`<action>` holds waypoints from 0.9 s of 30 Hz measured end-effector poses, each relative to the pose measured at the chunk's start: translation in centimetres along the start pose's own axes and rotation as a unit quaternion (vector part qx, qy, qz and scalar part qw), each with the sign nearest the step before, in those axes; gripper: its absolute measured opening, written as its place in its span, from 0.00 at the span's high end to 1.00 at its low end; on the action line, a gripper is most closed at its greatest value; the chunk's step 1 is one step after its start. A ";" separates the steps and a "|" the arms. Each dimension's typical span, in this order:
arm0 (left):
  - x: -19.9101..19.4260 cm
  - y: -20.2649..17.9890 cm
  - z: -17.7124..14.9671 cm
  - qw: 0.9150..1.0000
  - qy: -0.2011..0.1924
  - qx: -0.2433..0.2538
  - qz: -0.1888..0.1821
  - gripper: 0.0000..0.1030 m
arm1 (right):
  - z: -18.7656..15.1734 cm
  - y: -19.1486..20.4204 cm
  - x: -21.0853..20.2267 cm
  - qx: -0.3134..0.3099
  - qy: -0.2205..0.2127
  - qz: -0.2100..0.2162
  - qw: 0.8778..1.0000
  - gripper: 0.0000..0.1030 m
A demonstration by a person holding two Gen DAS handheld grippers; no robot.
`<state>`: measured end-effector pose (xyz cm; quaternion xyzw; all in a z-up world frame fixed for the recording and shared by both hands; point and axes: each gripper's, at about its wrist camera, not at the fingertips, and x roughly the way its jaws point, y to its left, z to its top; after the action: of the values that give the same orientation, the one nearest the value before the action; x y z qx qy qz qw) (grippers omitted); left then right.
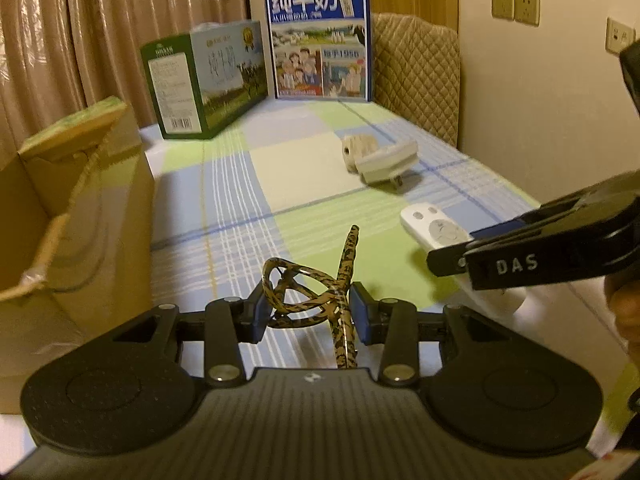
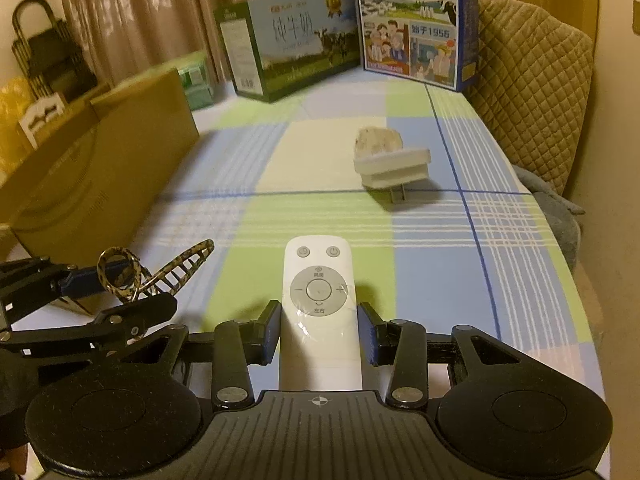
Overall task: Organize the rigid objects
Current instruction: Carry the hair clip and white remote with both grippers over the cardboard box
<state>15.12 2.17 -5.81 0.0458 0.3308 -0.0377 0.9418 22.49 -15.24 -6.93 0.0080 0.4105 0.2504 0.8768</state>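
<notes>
1. Between my left fingers sits a leopard-print hair claw (image 1: 308, 292), and the left gripper (image 1: 307, 312) is clamped on its looped handles, with both blue pads against them and the toothed end pointing ahead of the fingertips.
2. My right gripper (image 2: 319, 332) straddles a white remote control (image 2: 319, 304). Its left pad (image 2: 272, 330) touches the remote's edge; the right pad looks just off the other edge, so I cannot tell whether I have a firm grip. The remote's buttons face up and extend ahead of my fingertips.
3. Seen from the right wrist, the left gripper and its claw are just to the left of my right fingers.
4. Well ahead of both grippers, on the checked cloth (image 2: 432, 280), a white plug adapter (image 2: 394, 170) lies touching a pale lumpy object (image 2: 378, 140) behind it.
5. To the left of my left fingers stands an open cardboard box (image 1: 76, 208).
6. Far ahead, at the cloth's end, stand a green milk carton (image 1: 208, 80) and a blue milk carton (image 1: 320, 40), side by side.
</notes>
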 end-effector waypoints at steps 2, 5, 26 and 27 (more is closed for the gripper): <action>-1.1 0.0 0.6 1.000 -0.010 0.000 0.000 0.65 | 0.2 0.4 -0.8 0.005 -0.010 0.007 1.000 0.64; -3.2 0.3 1.8 1.000 -0.028 -0.003 0.001 0.65 | 0.8 1.3 -2.6 0.008 -0.029 0.015 0.999 0.64; -13.3 19.1 5.9 0.989 -0.042 -0.041 0.133 0.65 | 10.6 18.1 -5.5 -0.022 -0.056 0.168 0.984 0.64; -13.2 20.0 5.9 0.989 -0.039 -0.043 0.135 0.65 | 10.9 18.9 -5.0 -0.022 -0.051 0.173 0.983 0.64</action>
<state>10.52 21.88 8.25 0.0475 0.2858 0.1021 0.9516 19.47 1.18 8.01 0.0728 0.3521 0.4068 0.8398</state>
